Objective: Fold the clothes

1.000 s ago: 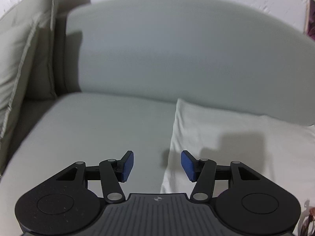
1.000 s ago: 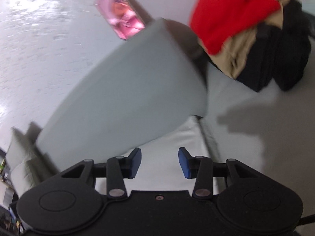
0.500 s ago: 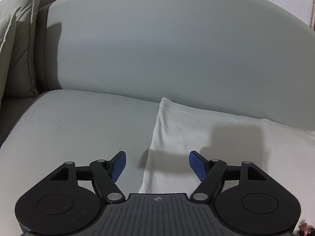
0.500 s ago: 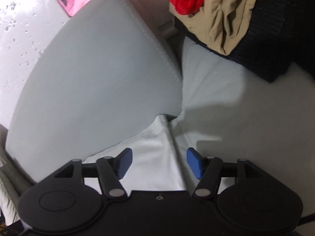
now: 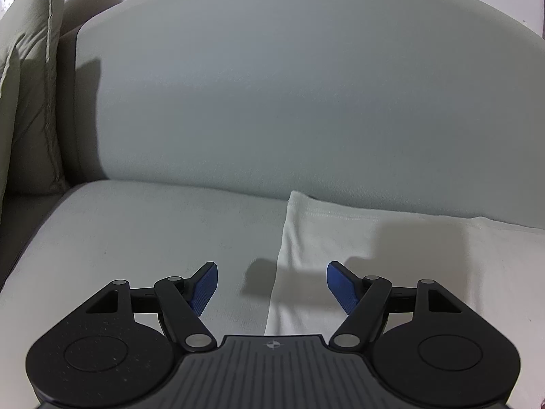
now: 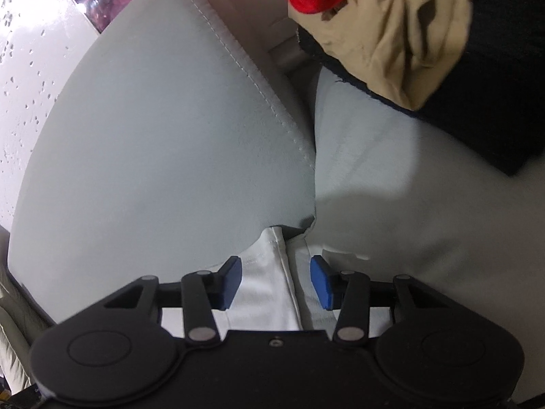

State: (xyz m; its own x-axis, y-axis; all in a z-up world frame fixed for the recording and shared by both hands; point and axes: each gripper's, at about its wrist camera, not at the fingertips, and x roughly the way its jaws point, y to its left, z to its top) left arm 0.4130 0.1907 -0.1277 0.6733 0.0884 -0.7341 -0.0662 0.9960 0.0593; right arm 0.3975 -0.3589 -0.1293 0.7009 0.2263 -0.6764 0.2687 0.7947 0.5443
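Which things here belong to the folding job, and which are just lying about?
Part of the job:
flat white cotton garment
left tool, open
right tool, open

Lying about:
heap of red, tan and black clothes
grey sofa back cushion
beige pillow

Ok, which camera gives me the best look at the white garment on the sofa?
The left wrist view: the white garment lies spread on the sofa seat, its edge and corner clear. The right wrist view shows only a narrow strip between the open right gripper fingers.
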